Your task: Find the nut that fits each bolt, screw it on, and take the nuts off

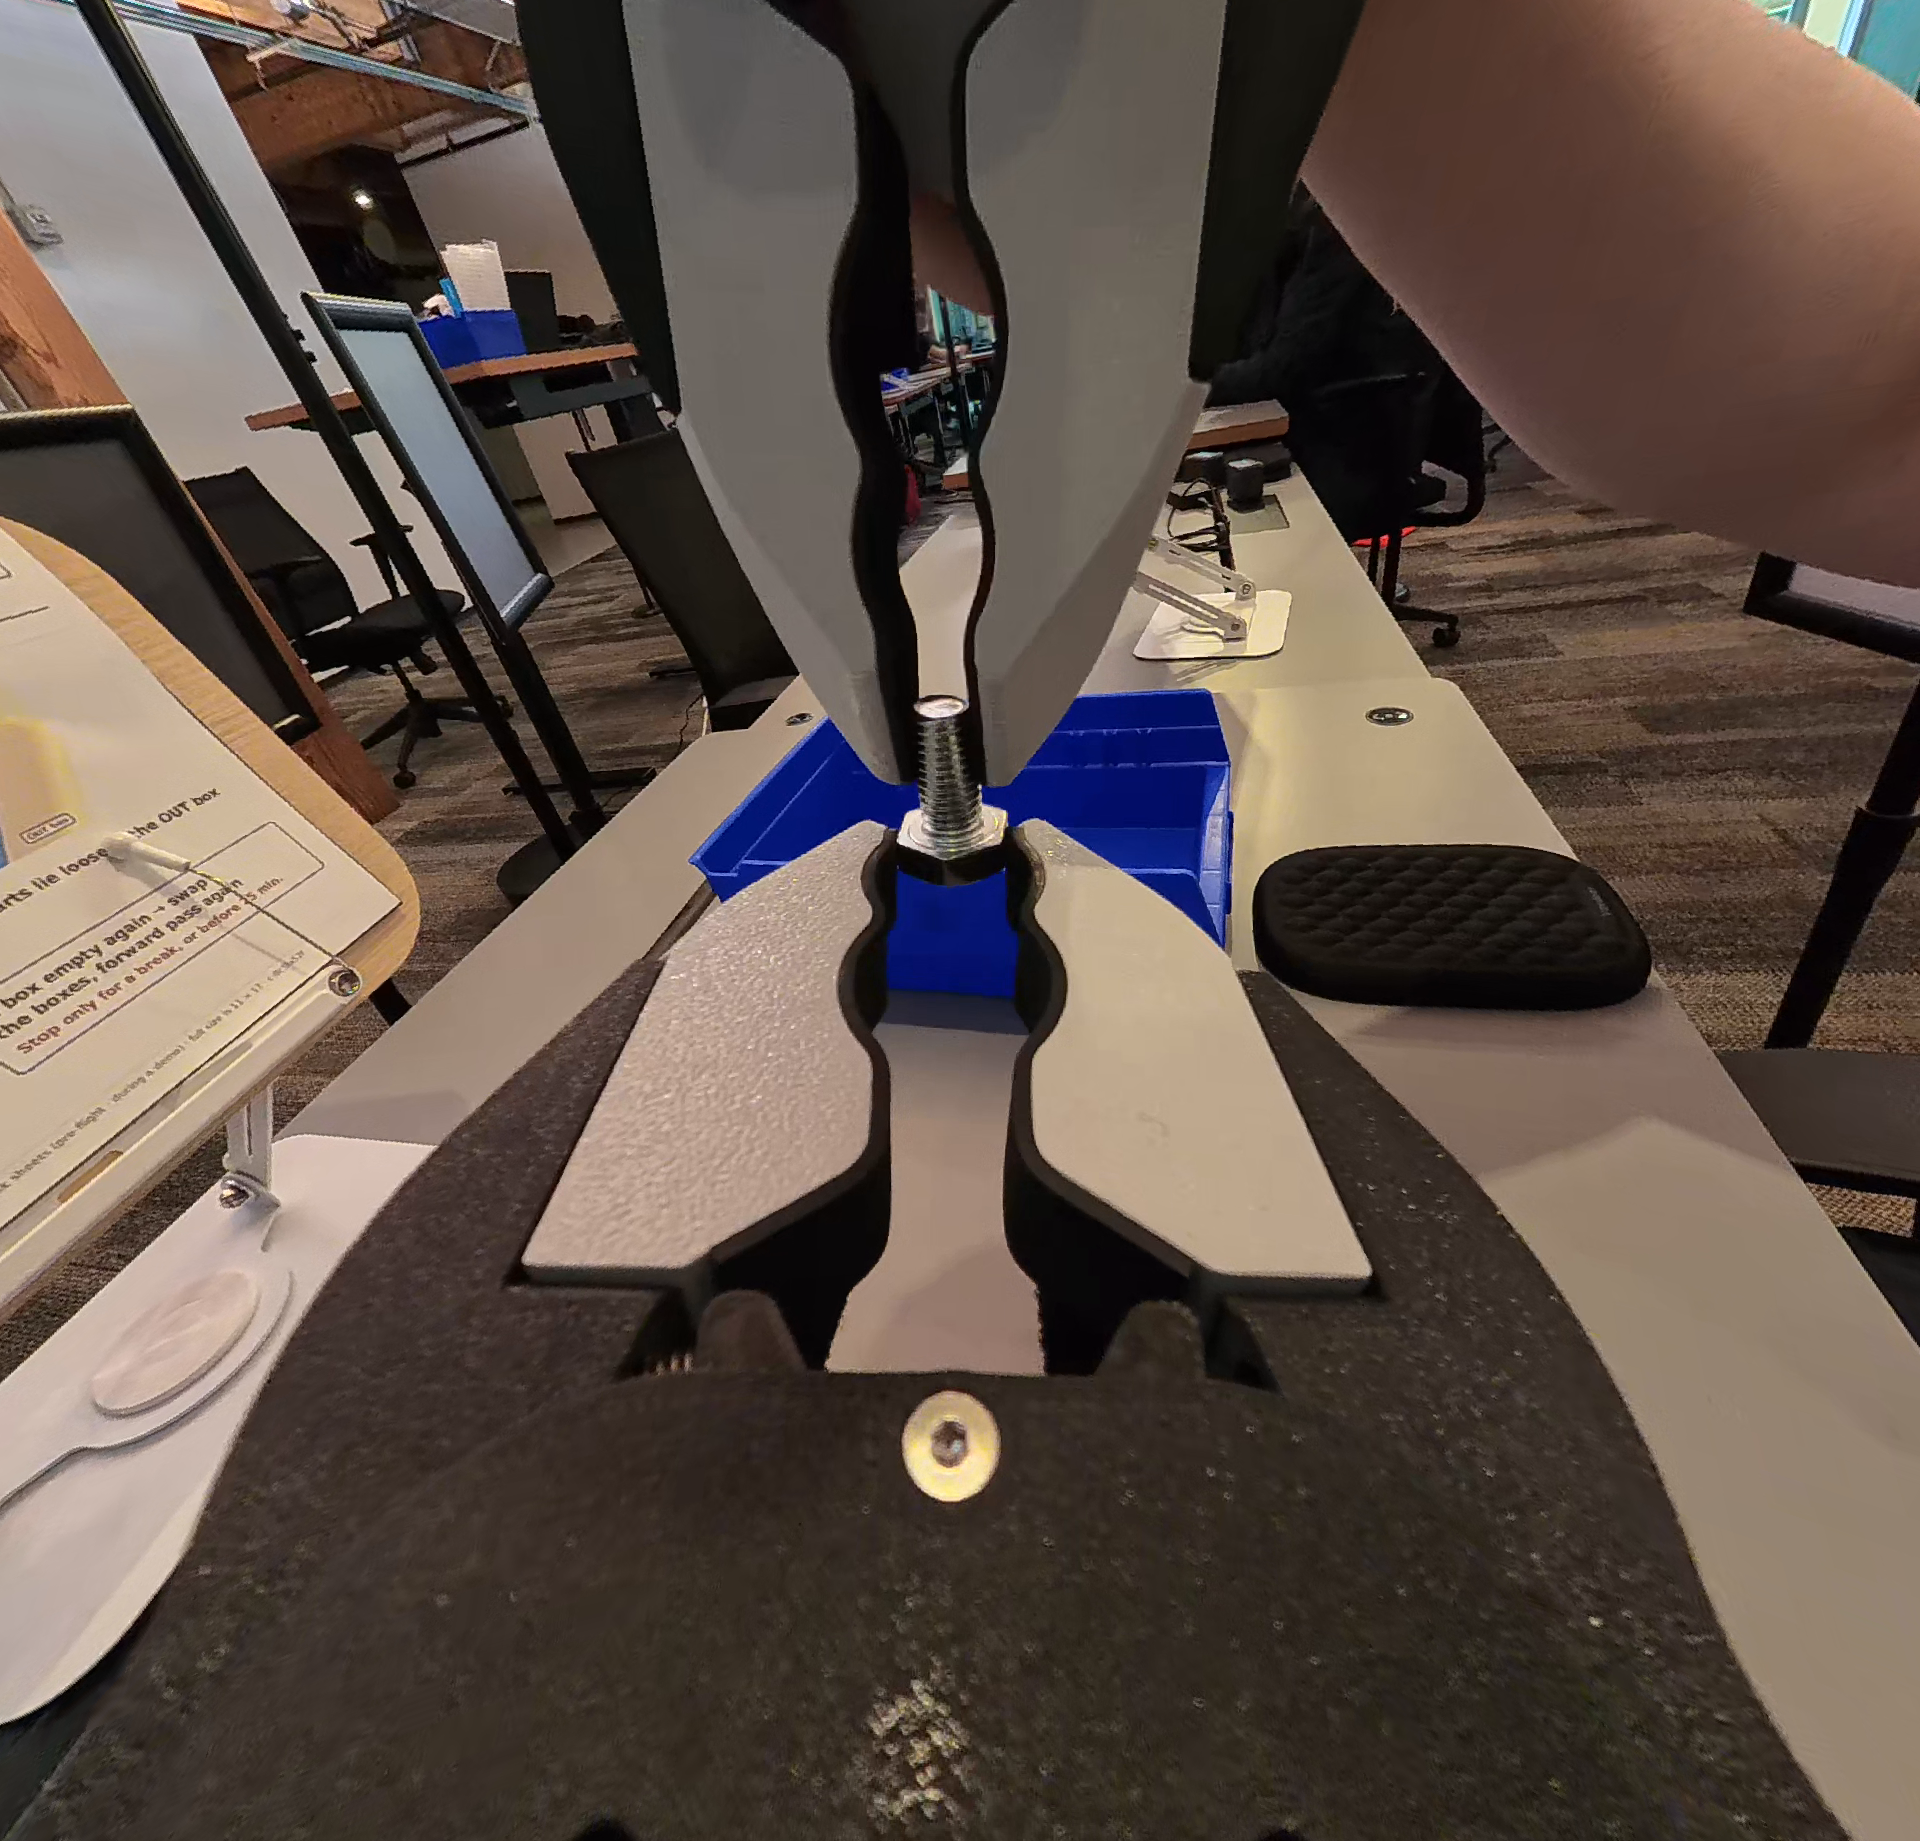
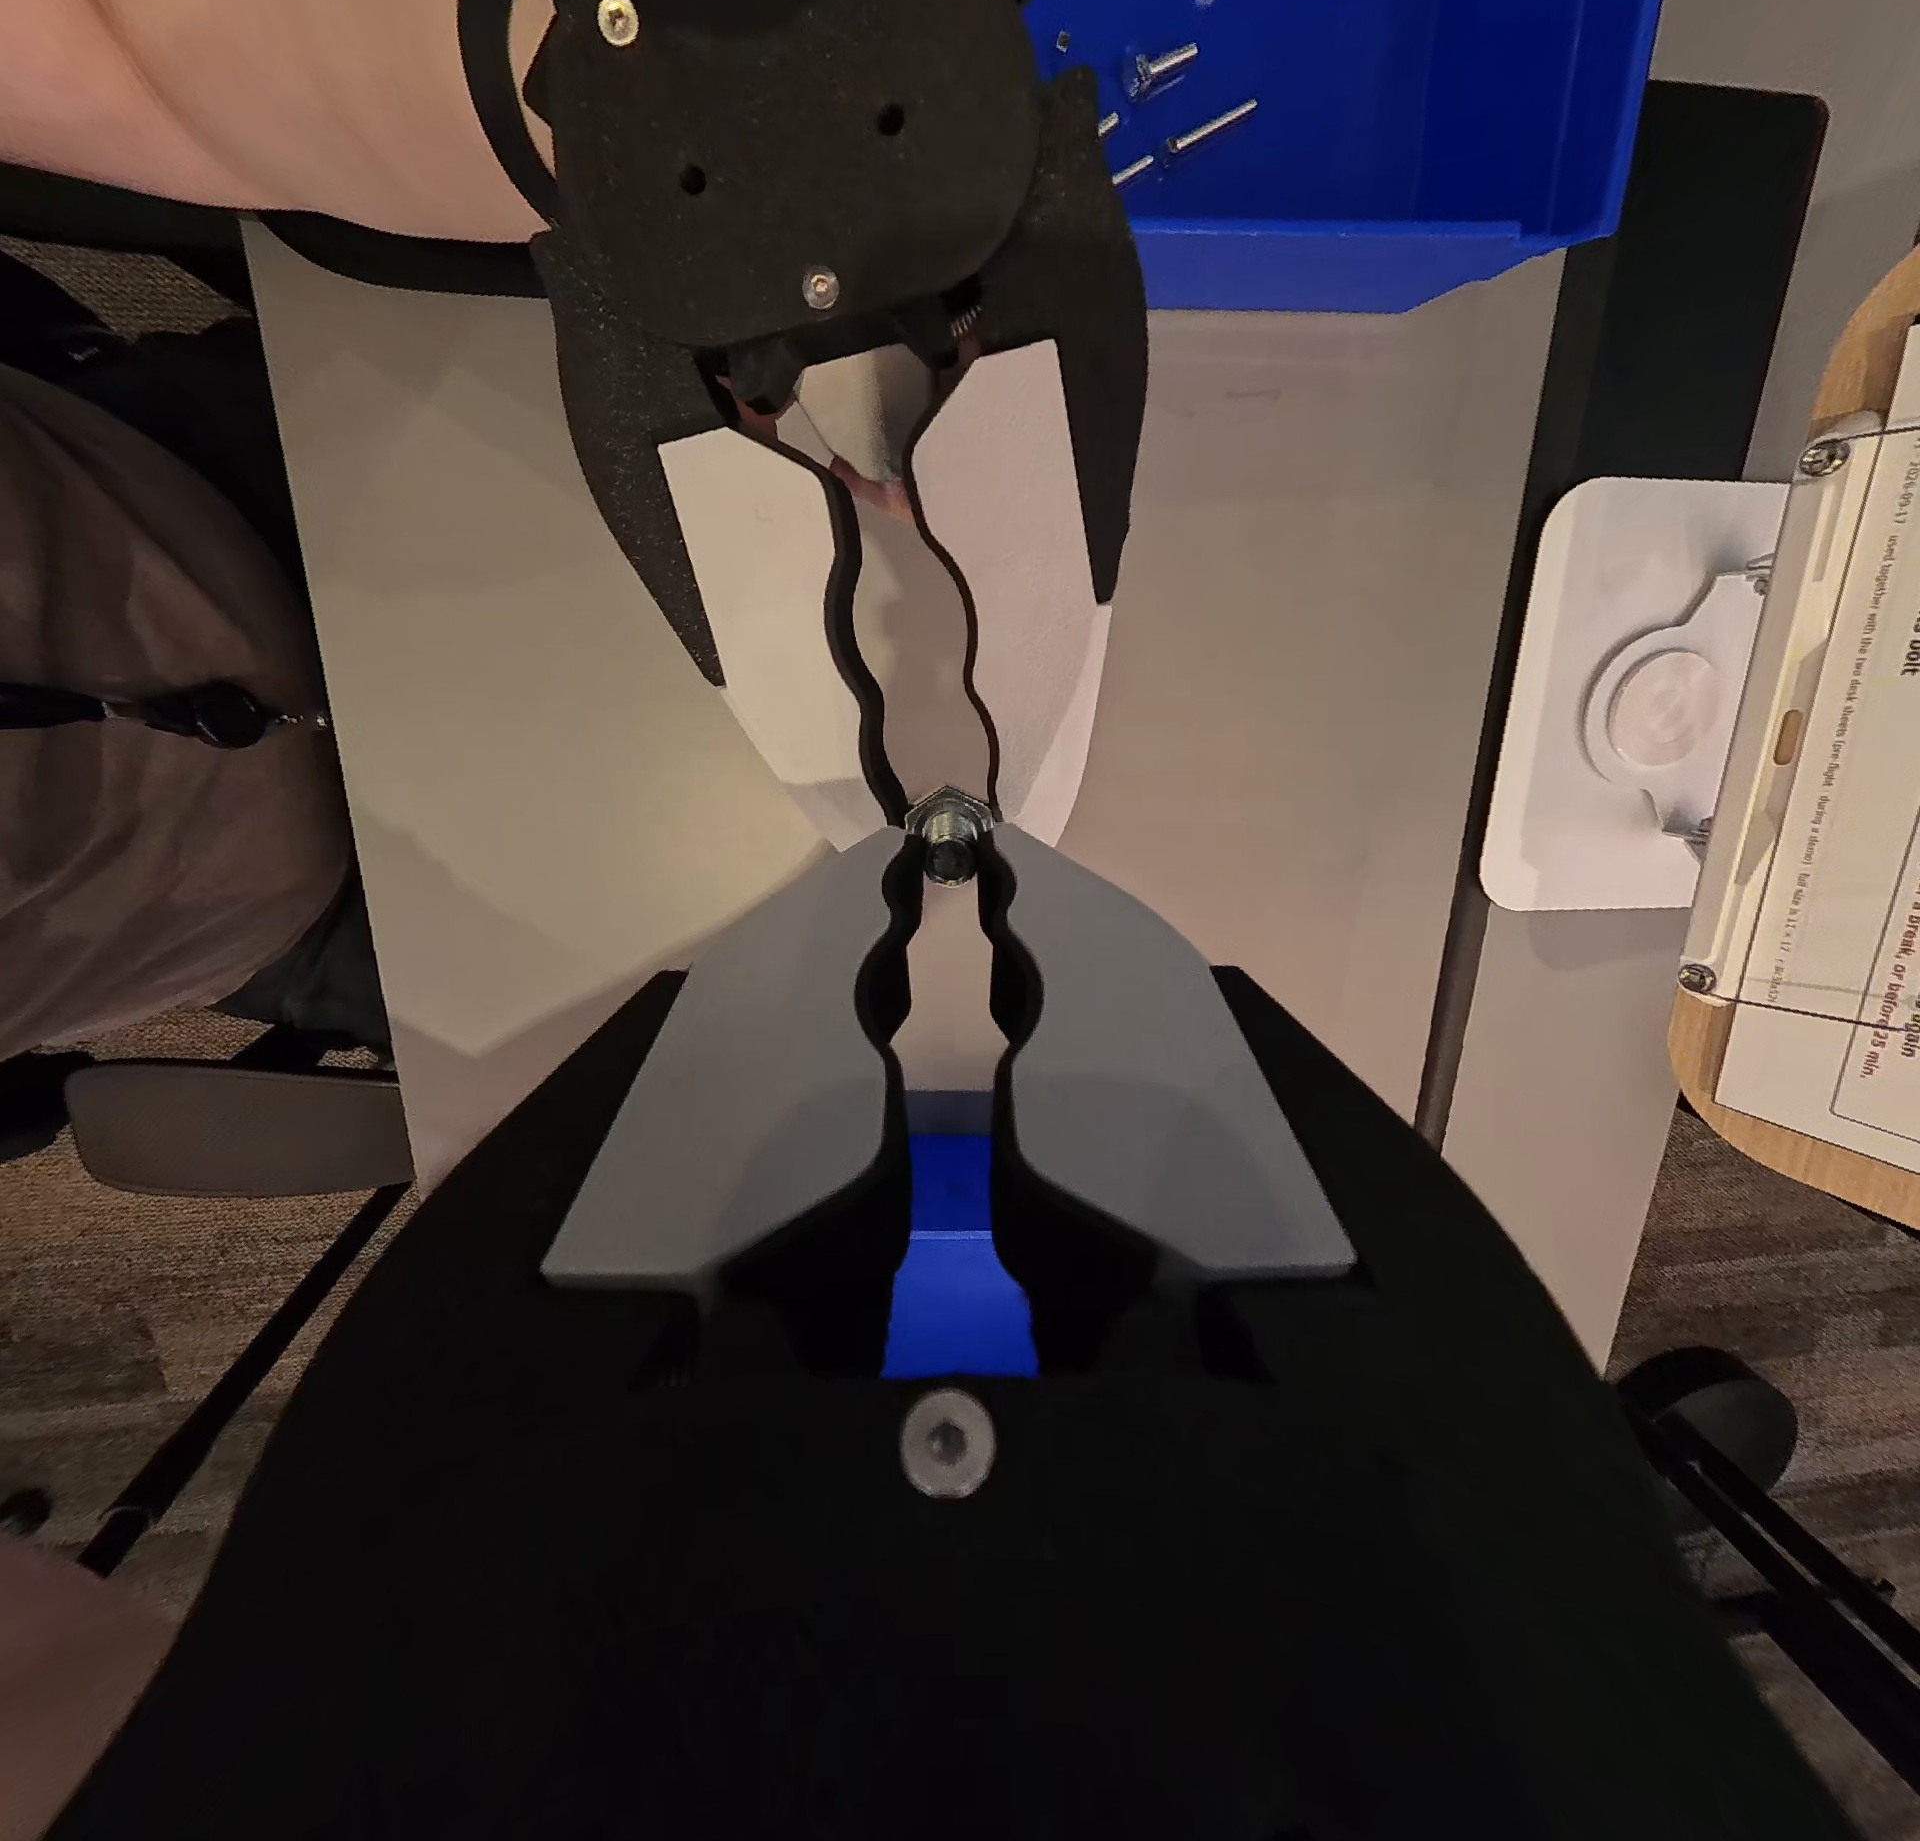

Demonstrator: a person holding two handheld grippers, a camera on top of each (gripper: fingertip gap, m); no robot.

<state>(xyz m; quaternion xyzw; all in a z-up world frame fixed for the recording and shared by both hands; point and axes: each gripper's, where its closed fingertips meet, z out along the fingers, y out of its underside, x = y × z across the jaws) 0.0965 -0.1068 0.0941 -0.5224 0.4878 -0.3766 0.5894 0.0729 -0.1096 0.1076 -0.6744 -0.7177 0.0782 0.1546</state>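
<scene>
Above the blue bin (image 1: 1132, 804), left gripper (image 1: 948, 849) jaws clamp the nut (image 1: 951, 835); right gripper (image 1: 943, 768) jaws clamp the bolt (image 1: 945, 752).

A silver bolt (image 1: 947, 765) and nut (image 1: 951, 835) are showing against a bright blue bin (image 1: 1132, 804). A black quilted pad (image 1: 1449, 924) is lying at the pale grey desk's (image 1: 1455, 1095) right edge.

- A long pale grey table (image 1: 1455, 1095) carries everything.
- A blue plastic bin (image 1: 1132, 804) sits on it.
- A black quilted pad (image 1: 1449, 927) lies just right of the bin.
- A white flat stand base (image 2: 1621, 690) rests on the table's left side.
</scene>
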